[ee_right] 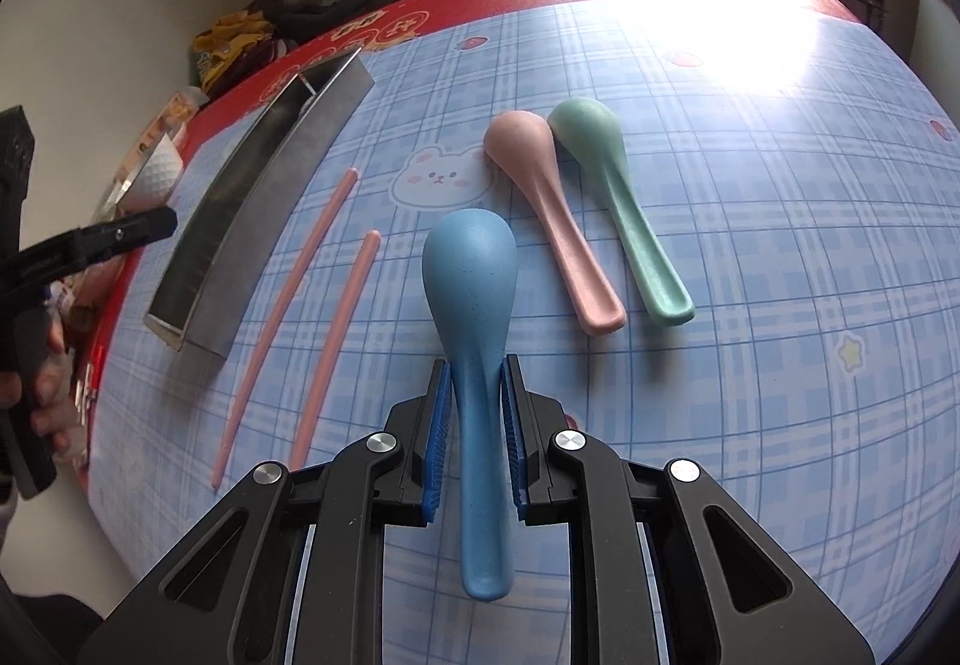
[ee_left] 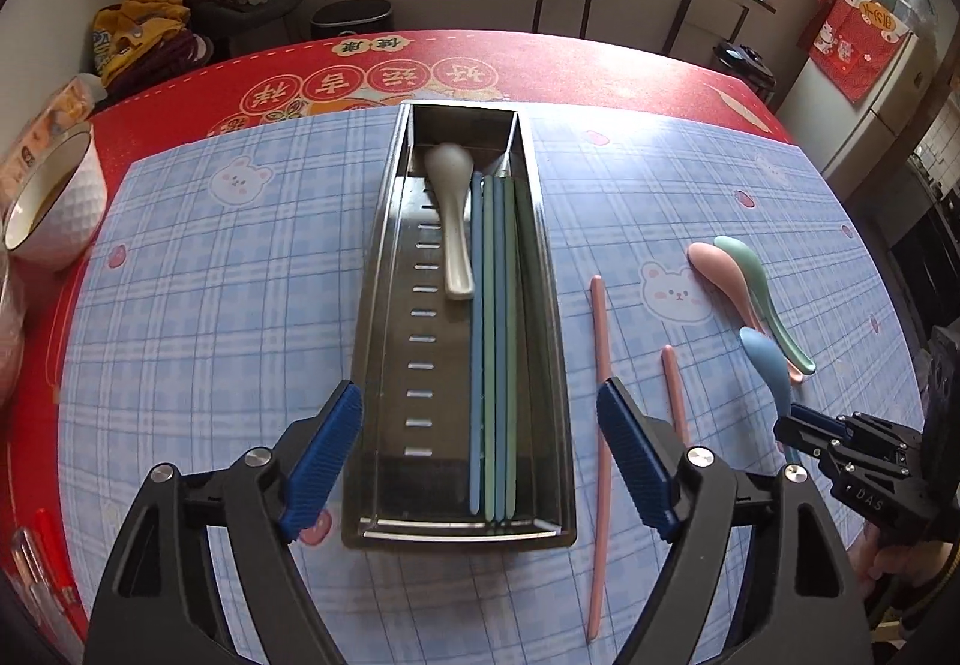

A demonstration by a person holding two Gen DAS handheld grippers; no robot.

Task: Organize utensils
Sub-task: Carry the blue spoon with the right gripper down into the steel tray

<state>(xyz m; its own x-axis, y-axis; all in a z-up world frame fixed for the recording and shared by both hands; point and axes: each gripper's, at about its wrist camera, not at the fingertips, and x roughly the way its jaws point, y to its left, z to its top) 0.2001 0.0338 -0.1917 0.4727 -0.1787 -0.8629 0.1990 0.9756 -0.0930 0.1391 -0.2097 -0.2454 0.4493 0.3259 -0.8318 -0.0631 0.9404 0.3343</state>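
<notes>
A long steel tray [ee_left: 384,269] lies on the blue plaid mat. In it rest a white spoon [ee_left: 451,221] and several blue and green chopsticks [ee_left: 495,341]. My left gripper [ee_left: 480,413] hangs open above the tray's near end, nothing between its fingers. Two pink chopsticks [ee_left: 600,401] [ee_right: 282,305] lie on the mat right of the tray [ee_right: 252,197]. A pink spoon [ee_right: 552,209] and a green spoon [ee_right: 624,209] lie side by side further right. My right gripper [ee_right: 476,383] is shut on the handle of a blue spoon [ee_right: 474,305], bowl facing down and pointing away.
A white bowl [ee_left: 54,209] stands at the table's left edge, with a packet behind it. Red pens [ee_left: 54,569] lie at the near left. The red tablecloth [ee_left: 600,65] shows beyond the mat. A stool and clutter stand behind the table. A hand [ee_right: 42,395] holds the left gripper.
</notes>
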